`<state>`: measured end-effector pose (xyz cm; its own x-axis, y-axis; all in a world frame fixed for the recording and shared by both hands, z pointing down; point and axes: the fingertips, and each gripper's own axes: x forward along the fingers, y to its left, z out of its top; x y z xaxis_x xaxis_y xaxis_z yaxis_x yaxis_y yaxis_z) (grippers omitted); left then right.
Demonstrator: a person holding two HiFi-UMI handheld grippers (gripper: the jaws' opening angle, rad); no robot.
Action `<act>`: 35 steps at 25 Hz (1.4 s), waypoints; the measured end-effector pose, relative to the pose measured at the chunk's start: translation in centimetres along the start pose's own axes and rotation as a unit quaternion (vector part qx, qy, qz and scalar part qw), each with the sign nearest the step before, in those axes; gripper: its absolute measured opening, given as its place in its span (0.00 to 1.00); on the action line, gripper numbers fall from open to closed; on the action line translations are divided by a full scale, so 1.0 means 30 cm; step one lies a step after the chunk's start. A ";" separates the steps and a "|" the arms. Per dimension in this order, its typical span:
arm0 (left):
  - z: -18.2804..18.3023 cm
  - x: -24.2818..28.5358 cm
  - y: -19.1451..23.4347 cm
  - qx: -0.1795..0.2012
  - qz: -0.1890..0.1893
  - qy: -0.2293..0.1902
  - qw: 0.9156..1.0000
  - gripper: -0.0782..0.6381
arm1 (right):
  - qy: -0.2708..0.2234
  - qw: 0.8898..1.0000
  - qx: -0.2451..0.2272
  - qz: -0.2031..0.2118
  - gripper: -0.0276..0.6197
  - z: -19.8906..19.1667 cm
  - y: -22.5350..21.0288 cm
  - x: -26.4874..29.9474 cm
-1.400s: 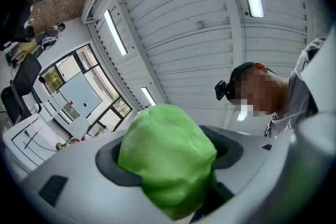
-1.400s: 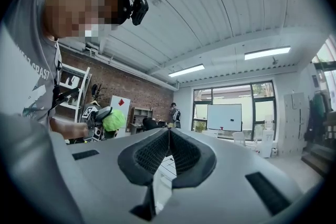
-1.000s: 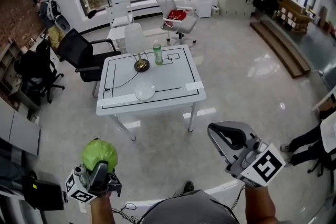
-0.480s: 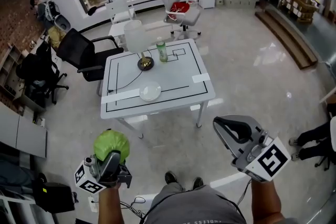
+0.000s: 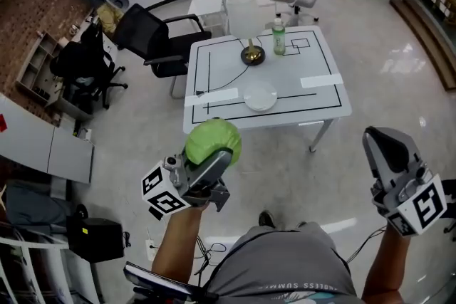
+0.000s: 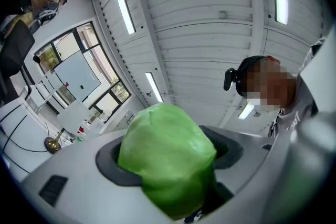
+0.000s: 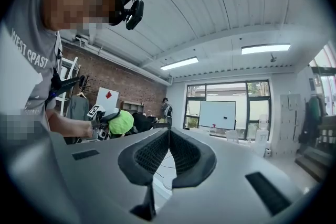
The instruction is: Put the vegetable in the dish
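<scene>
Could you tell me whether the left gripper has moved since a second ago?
Yes. The left gripper, shut on the green vegetable, has come closer to the white table; in the head view it nearly reaches its front edge.

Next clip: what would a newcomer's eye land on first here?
The bright green vegetable, clamped in the left gripper low in the head view, catches the eye first. Beyond it stands the white table, carrying a white dish, a lamp and a green bottle. The right gripper is shut and empty at lower right.
</scene>
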<state>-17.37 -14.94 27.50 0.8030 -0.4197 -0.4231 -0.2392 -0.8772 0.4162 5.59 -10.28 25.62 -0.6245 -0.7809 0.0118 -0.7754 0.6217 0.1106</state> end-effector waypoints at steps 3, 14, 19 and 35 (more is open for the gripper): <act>0.020 -0.014 0.049 -0.002 -0.006 0.001 1.000 0.58 | -0.001 1.000 0.009 -0.002 0.05 0.005 0.018 0.071; 0.008 0.065 0.213 -0.009 0.010 0.013 1.000 0.58 | 0.019 1.000 -0.006 0.020 0.05 -0.043 -0.100 0.196; -0.012 0.139 0.281 0.000 0.028 0.017 0.999 0.58 | 0.002 0.999 0.003 0.043 0.05 -0.036 -0.192 0.249; -0.227 0.319 0.562 -0.024 0.102 0.060 0.993 0.58 | 0.010 0.997 -0.008 0.076 0.05 -0.139 -0.458 0.319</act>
<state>-10.00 -32.16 35.95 0.8006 -0.5540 -0.2284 -0.3798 -0.7639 0.5217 10.67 -26.54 28.35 -0.7329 -0.6785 0.0498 -0.6698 0.7325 0.1216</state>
